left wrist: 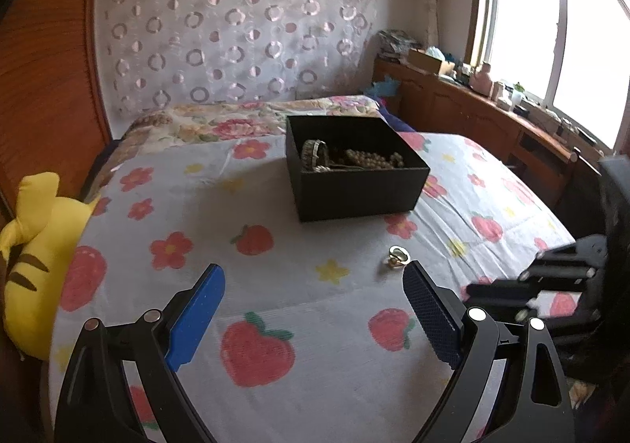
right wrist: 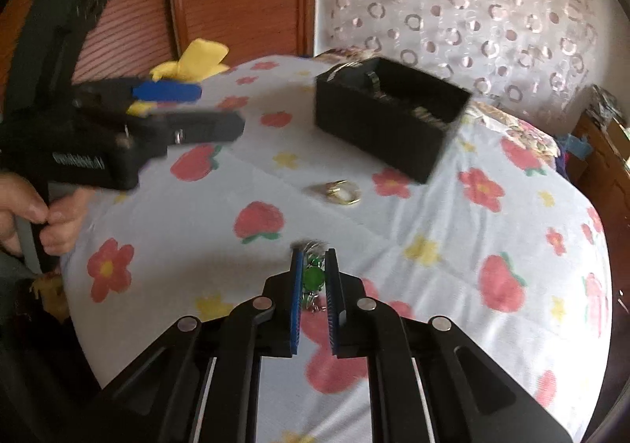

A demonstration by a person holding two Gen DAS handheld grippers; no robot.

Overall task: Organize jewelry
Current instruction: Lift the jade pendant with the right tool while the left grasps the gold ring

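A black open box (left wrist: 356, 171) stands on the flowered bedsheet (left wrist: 236, 214) and holds pearl beads (left wrist: 374, 158) and other jewelry. A gold ring piece (left wrist: 398, 256) lies on the sheet in front of the box, just beyond my left gripper's right fingertip. My left gripper (left wrist: 313, 277) is open and empty. In the right wrist view my right gripper (right wrist: 314, 258) is shut on a green-stone piece of jewelry (right wrist: 314, 277) with a silver chain, above the sheet. The gold ring piece (right wrist: 338, 191) and the box (right wrist: 388, 116) lie ahead of it. The left gripper (right wrist: 189, 108) shows at the left.
A yellow plush toy (left wrist: 35, 254) lies at the bed's left edge. A wooden headboard (left wrist: 43, 88) is on the left, a patterned curtain (left wrist: 236, 29) behind. A cluttered wooden cabinet (left wrist: 492, 108) runs under the window on the right.
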